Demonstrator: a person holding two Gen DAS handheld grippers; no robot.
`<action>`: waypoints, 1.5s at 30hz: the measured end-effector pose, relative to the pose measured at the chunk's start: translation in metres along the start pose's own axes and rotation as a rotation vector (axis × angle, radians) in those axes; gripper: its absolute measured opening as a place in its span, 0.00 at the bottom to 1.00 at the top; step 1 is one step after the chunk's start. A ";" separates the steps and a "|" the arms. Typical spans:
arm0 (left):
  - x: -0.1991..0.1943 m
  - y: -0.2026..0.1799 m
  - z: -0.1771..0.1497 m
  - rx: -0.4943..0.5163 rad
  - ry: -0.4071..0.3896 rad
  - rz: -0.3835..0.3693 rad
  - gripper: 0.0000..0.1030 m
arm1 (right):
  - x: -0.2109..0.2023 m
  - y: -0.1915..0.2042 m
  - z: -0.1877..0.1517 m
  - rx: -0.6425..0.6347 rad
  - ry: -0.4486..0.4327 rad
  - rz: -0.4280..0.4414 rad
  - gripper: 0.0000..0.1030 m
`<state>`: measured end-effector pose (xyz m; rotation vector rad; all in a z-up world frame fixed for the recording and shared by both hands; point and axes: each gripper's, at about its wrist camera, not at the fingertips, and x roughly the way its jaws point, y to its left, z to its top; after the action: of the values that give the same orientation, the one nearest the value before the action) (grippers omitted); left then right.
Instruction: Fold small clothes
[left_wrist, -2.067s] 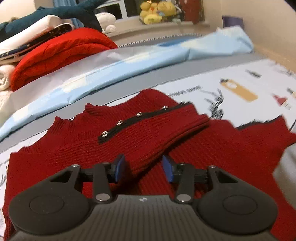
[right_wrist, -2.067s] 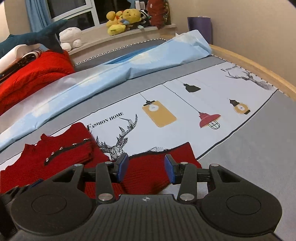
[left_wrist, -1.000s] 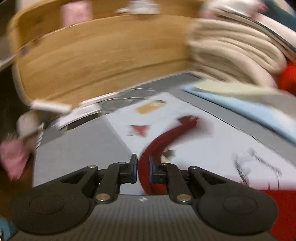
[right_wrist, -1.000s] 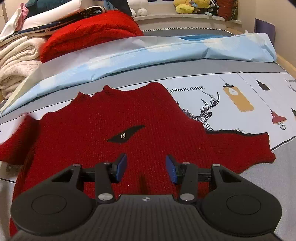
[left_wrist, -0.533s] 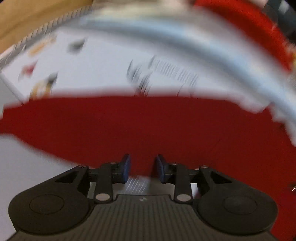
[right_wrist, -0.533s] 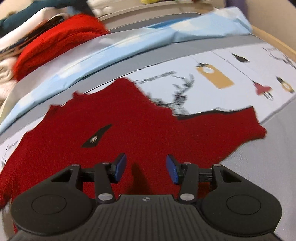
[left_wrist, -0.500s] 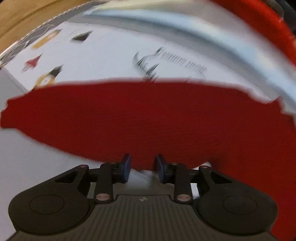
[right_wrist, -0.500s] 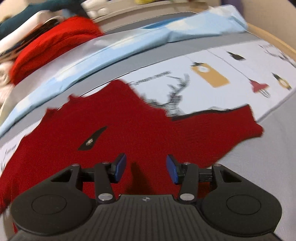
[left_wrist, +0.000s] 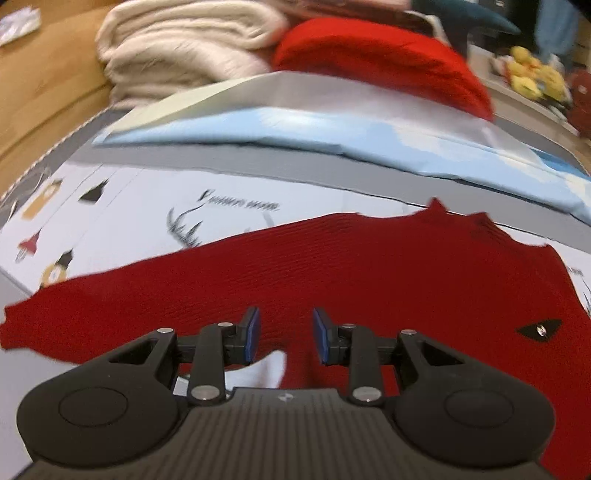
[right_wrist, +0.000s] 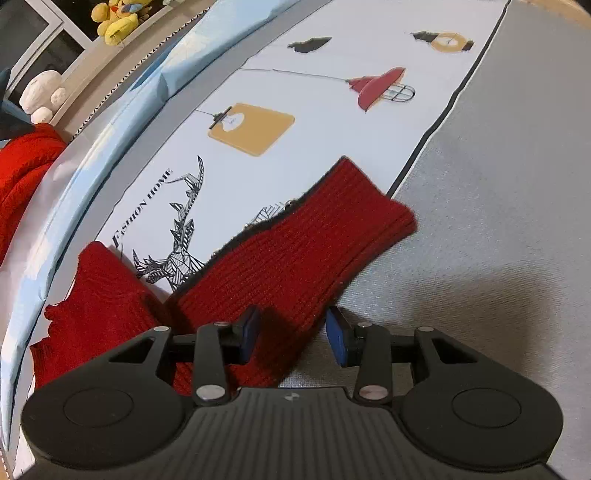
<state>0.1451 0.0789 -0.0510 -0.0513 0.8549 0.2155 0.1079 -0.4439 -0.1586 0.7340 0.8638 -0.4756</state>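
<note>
A dark red knit sweater (left_wrist: 369, 266) lies spread flat on the printed bed sheet (left_wrist: 147, 206). Its left sleeve (left_wrist: 92, 306) stretches out to the left. My left gripper (left_wrist: 284, 339) hovers open over the spot where that sleeve meets the body, with nothing pinched. In the right wrist view the other sleeve (right_wrist: 314, 243) runs up and to the right, ending in a ribbed cuff (right_wrist: 369, 206). My right gripper (right_wrist: 291, 336) is low over this sleeve. Its jaws are closing with the sleeve's lower edge between them, and the pads do not press on it.
Folded cream blankets (left_wrist: 184, 44) and a bright red folded knit (left_wrist: 380, 62) are stacked behind a light-blue pillow (left_wrist: 295, 125). Plush toys (right_wrist: 114, 18) sit on the window ledge. A wooden bed frame (left_wrist: 44, 81) rises at the left. Grey bedspread (right_wrist: 498, 203) lies right of the sleeve.
The left gripper swung from the sleeve end near the bed frame back over the sweater, and its jaws opened. The right gripper dropped and rolled toward the right sleeve, jaws narrowing slightly.
</note>
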 end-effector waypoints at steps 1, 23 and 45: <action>0.004 -0.003 0.002 0.011 -0.004 0.004 0.33 | 0.000 0.005 -0.001 -0.038 -0.013 -0.008 0.40; 0.018 0.007 0.016 -0.023 -0.015 -0.041 0.33 | -0.029 -0.064 0.243 -0.134 -0.411 -0.120 0.20; -0.014 0.023 0.024 -0.018 -0.028 -0.098 0.33 | -0.011 -0.072 0.141 -0.074 -0.251 -0.093 0.15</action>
<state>0.1495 0.1025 -0.0235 -0.1063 0.8207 0.1317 0.1268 -0.5957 -0.1155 0.5543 0.6781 -0.6023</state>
